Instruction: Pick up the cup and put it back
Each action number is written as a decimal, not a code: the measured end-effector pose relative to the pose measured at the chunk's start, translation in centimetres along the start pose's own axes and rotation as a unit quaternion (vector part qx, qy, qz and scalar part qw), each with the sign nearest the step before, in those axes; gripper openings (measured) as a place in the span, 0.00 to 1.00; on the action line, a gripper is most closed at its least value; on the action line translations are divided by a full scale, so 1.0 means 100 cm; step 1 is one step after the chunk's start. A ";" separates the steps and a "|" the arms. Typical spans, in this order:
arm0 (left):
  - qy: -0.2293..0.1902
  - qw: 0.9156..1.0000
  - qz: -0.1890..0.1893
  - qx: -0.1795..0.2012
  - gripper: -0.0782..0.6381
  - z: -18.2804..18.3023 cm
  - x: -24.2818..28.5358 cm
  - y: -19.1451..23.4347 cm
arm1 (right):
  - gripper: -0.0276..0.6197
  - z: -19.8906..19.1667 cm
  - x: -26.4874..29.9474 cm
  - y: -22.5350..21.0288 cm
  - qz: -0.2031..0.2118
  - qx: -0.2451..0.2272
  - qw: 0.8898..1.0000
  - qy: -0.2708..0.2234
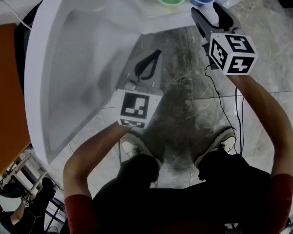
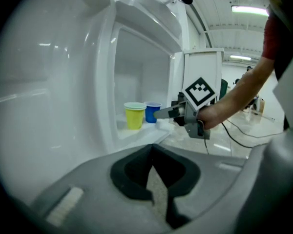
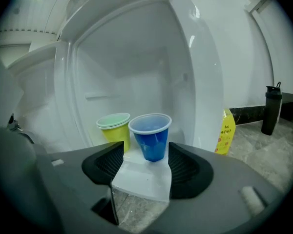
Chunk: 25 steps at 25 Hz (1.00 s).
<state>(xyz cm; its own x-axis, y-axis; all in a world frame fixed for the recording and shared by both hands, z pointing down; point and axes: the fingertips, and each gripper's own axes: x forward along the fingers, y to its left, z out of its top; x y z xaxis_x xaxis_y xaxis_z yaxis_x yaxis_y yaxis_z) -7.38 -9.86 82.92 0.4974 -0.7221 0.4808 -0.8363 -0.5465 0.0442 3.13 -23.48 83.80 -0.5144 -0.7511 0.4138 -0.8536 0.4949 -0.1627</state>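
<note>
No legible txt anywhere. Yellow sign (image 3: pixel 225 131), at 3 o'clock from the blue cup (image 3: pixel 150 135) in right gripper view, has dark print, too small/blurry to read. Marker cube at 1 o'clock in head view (image 1: pixel 233 54) & the centre one (image 1: pixel 135 107): b/w square patterns only, no letters/nos.

The blue plastic cup (image 3: pixel 150 138) stands upright on the white ledge (image 3: pixel 139 174), just beside a yellow-green cup (image 3: pixel 113 129).

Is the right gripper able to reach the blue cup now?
Probably yes: the right gripper is open, the blue cup stands straight ahead of its jaws, nothing between.
</note>
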 end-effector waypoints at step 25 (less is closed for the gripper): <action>0.018 1.000 0.012 -0.003 0.11 -0.017 -0.012 0.007 | 0.44 0.008 0.025 -0.012 -0.033 -0.017 0.999 -0.020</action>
<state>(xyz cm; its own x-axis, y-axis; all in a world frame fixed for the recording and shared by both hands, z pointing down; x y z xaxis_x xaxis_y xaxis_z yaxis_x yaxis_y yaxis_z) -8.98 -8.68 83.89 0.4681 -0.7190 0.5137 -0.8493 -0.5266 0.0368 2.80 -26.33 84.37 -0.4599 -0.7998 0.3858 -0.8833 0.4567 -0.1061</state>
